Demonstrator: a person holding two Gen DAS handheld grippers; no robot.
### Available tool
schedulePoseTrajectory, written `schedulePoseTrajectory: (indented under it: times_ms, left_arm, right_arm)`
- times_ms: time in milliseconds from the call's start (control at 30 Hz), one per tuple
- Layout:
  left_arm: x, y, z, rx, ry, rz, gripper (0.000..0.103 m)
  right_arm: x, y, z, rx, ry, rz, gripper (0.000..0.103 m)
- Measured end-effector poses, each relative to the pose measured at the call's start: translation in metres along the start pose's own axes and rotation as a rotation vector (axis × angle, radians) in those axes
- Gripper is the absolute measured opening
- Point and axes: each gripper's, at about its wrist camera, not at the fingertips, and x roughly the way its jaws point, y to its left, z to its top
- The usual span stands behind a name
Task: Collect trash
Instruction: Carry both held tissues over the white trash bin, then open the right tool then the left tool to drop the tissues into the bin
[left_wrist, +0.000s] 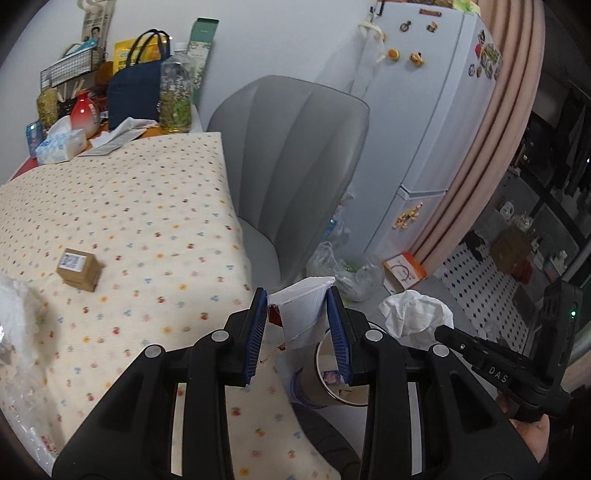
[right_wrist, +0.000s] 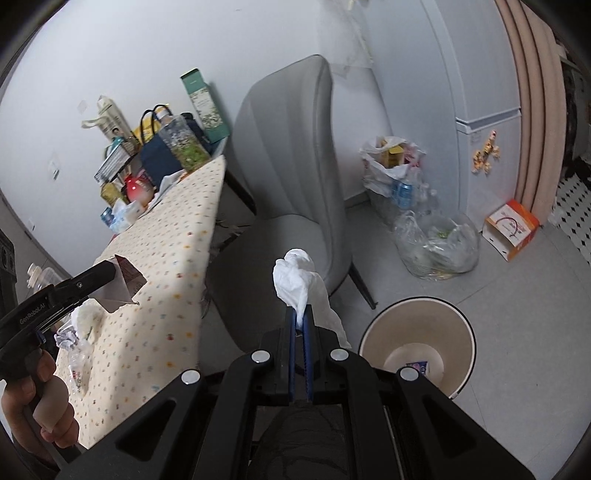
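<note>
Left gripper (left_wrist: 297, 314) pinches a white, red-printed paper carton (left_wrist: 303, 314) above the round beige waste bin (right_wrist: 463, 325); right gripper (right_wrist: 301, 325) clamps a crumpled white tissue (right_wrist: 295, 277) beside that bin. Risk: either release may miss the bin's rim; the light tissue may drift.

From my left wrist view the waste bin (left_wrist: 341, 384) is mostly hidden behind the left tool (left_wrist: 297, 314), so I only catch a slice of rim. The crumpled white stuff (left_wrist: 14, 314) on the counter (left_wrist: 147, 206) is cut off at the frame edge (no idea what it is). The label on the small box (left_wrist: 78, 269) is too tiny to read.
</note>
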Motion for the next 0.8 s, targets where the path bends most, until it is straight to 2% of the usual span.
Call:
schedulePoseTrajectory:
  times_ms: [300,333,500,533,567,600,633,800]
  left_arm:
    - [0.028,-0.02,-0.004,0.022,0.053,-0.006,0.033]
    - [0.031,-0.021,-0.005,0.022,0.059,-0.006,0.033]
    - [0.039,-0.025,-0.008,0.028,0.083,-0.007,0.033]
    - [0.04,-0.027,-0.009,0.03,0.086,-0.008,0.033]
    - [0.042,-0.028,-0.009,0.033,0.09,-0.008,0.033]
    - [0.043,-0.028,-0.009,0.034,0.094,-0.009,0.033]
    - [0.045,-0.03,-0.009,0.037,0.098,-0.011,0.033]
    - [0.059,-0.046,-0.008,0.061,0.121,-0.027,0.033]
  right_arm:
    - [0.021,-0.037,0.002,0.058,0.006,-0.04,0.005]
    - [0.027,-0.043,0.002,0.071,0.008,-0.039,0.008]
    - [0.057,-0.071,-0.004,0.158,0.067,-0.083,0.01]
    - [0.057,-0.074,-0.006,0.163,0.067,-0.089,0.02]
    - [0.055,-0.075,-0.009,0.167,0.06,-0.09,0.046]
    - [0.053,-0.077,-0.01,0.168,0.047,-0.092,0.057]
    - [0.047,-0.077,-0.012,0.162,0.02,-0.106,0.062]
    - [0.034,-0.084,-0.014,0.169,0.005,-0.105,0.062]
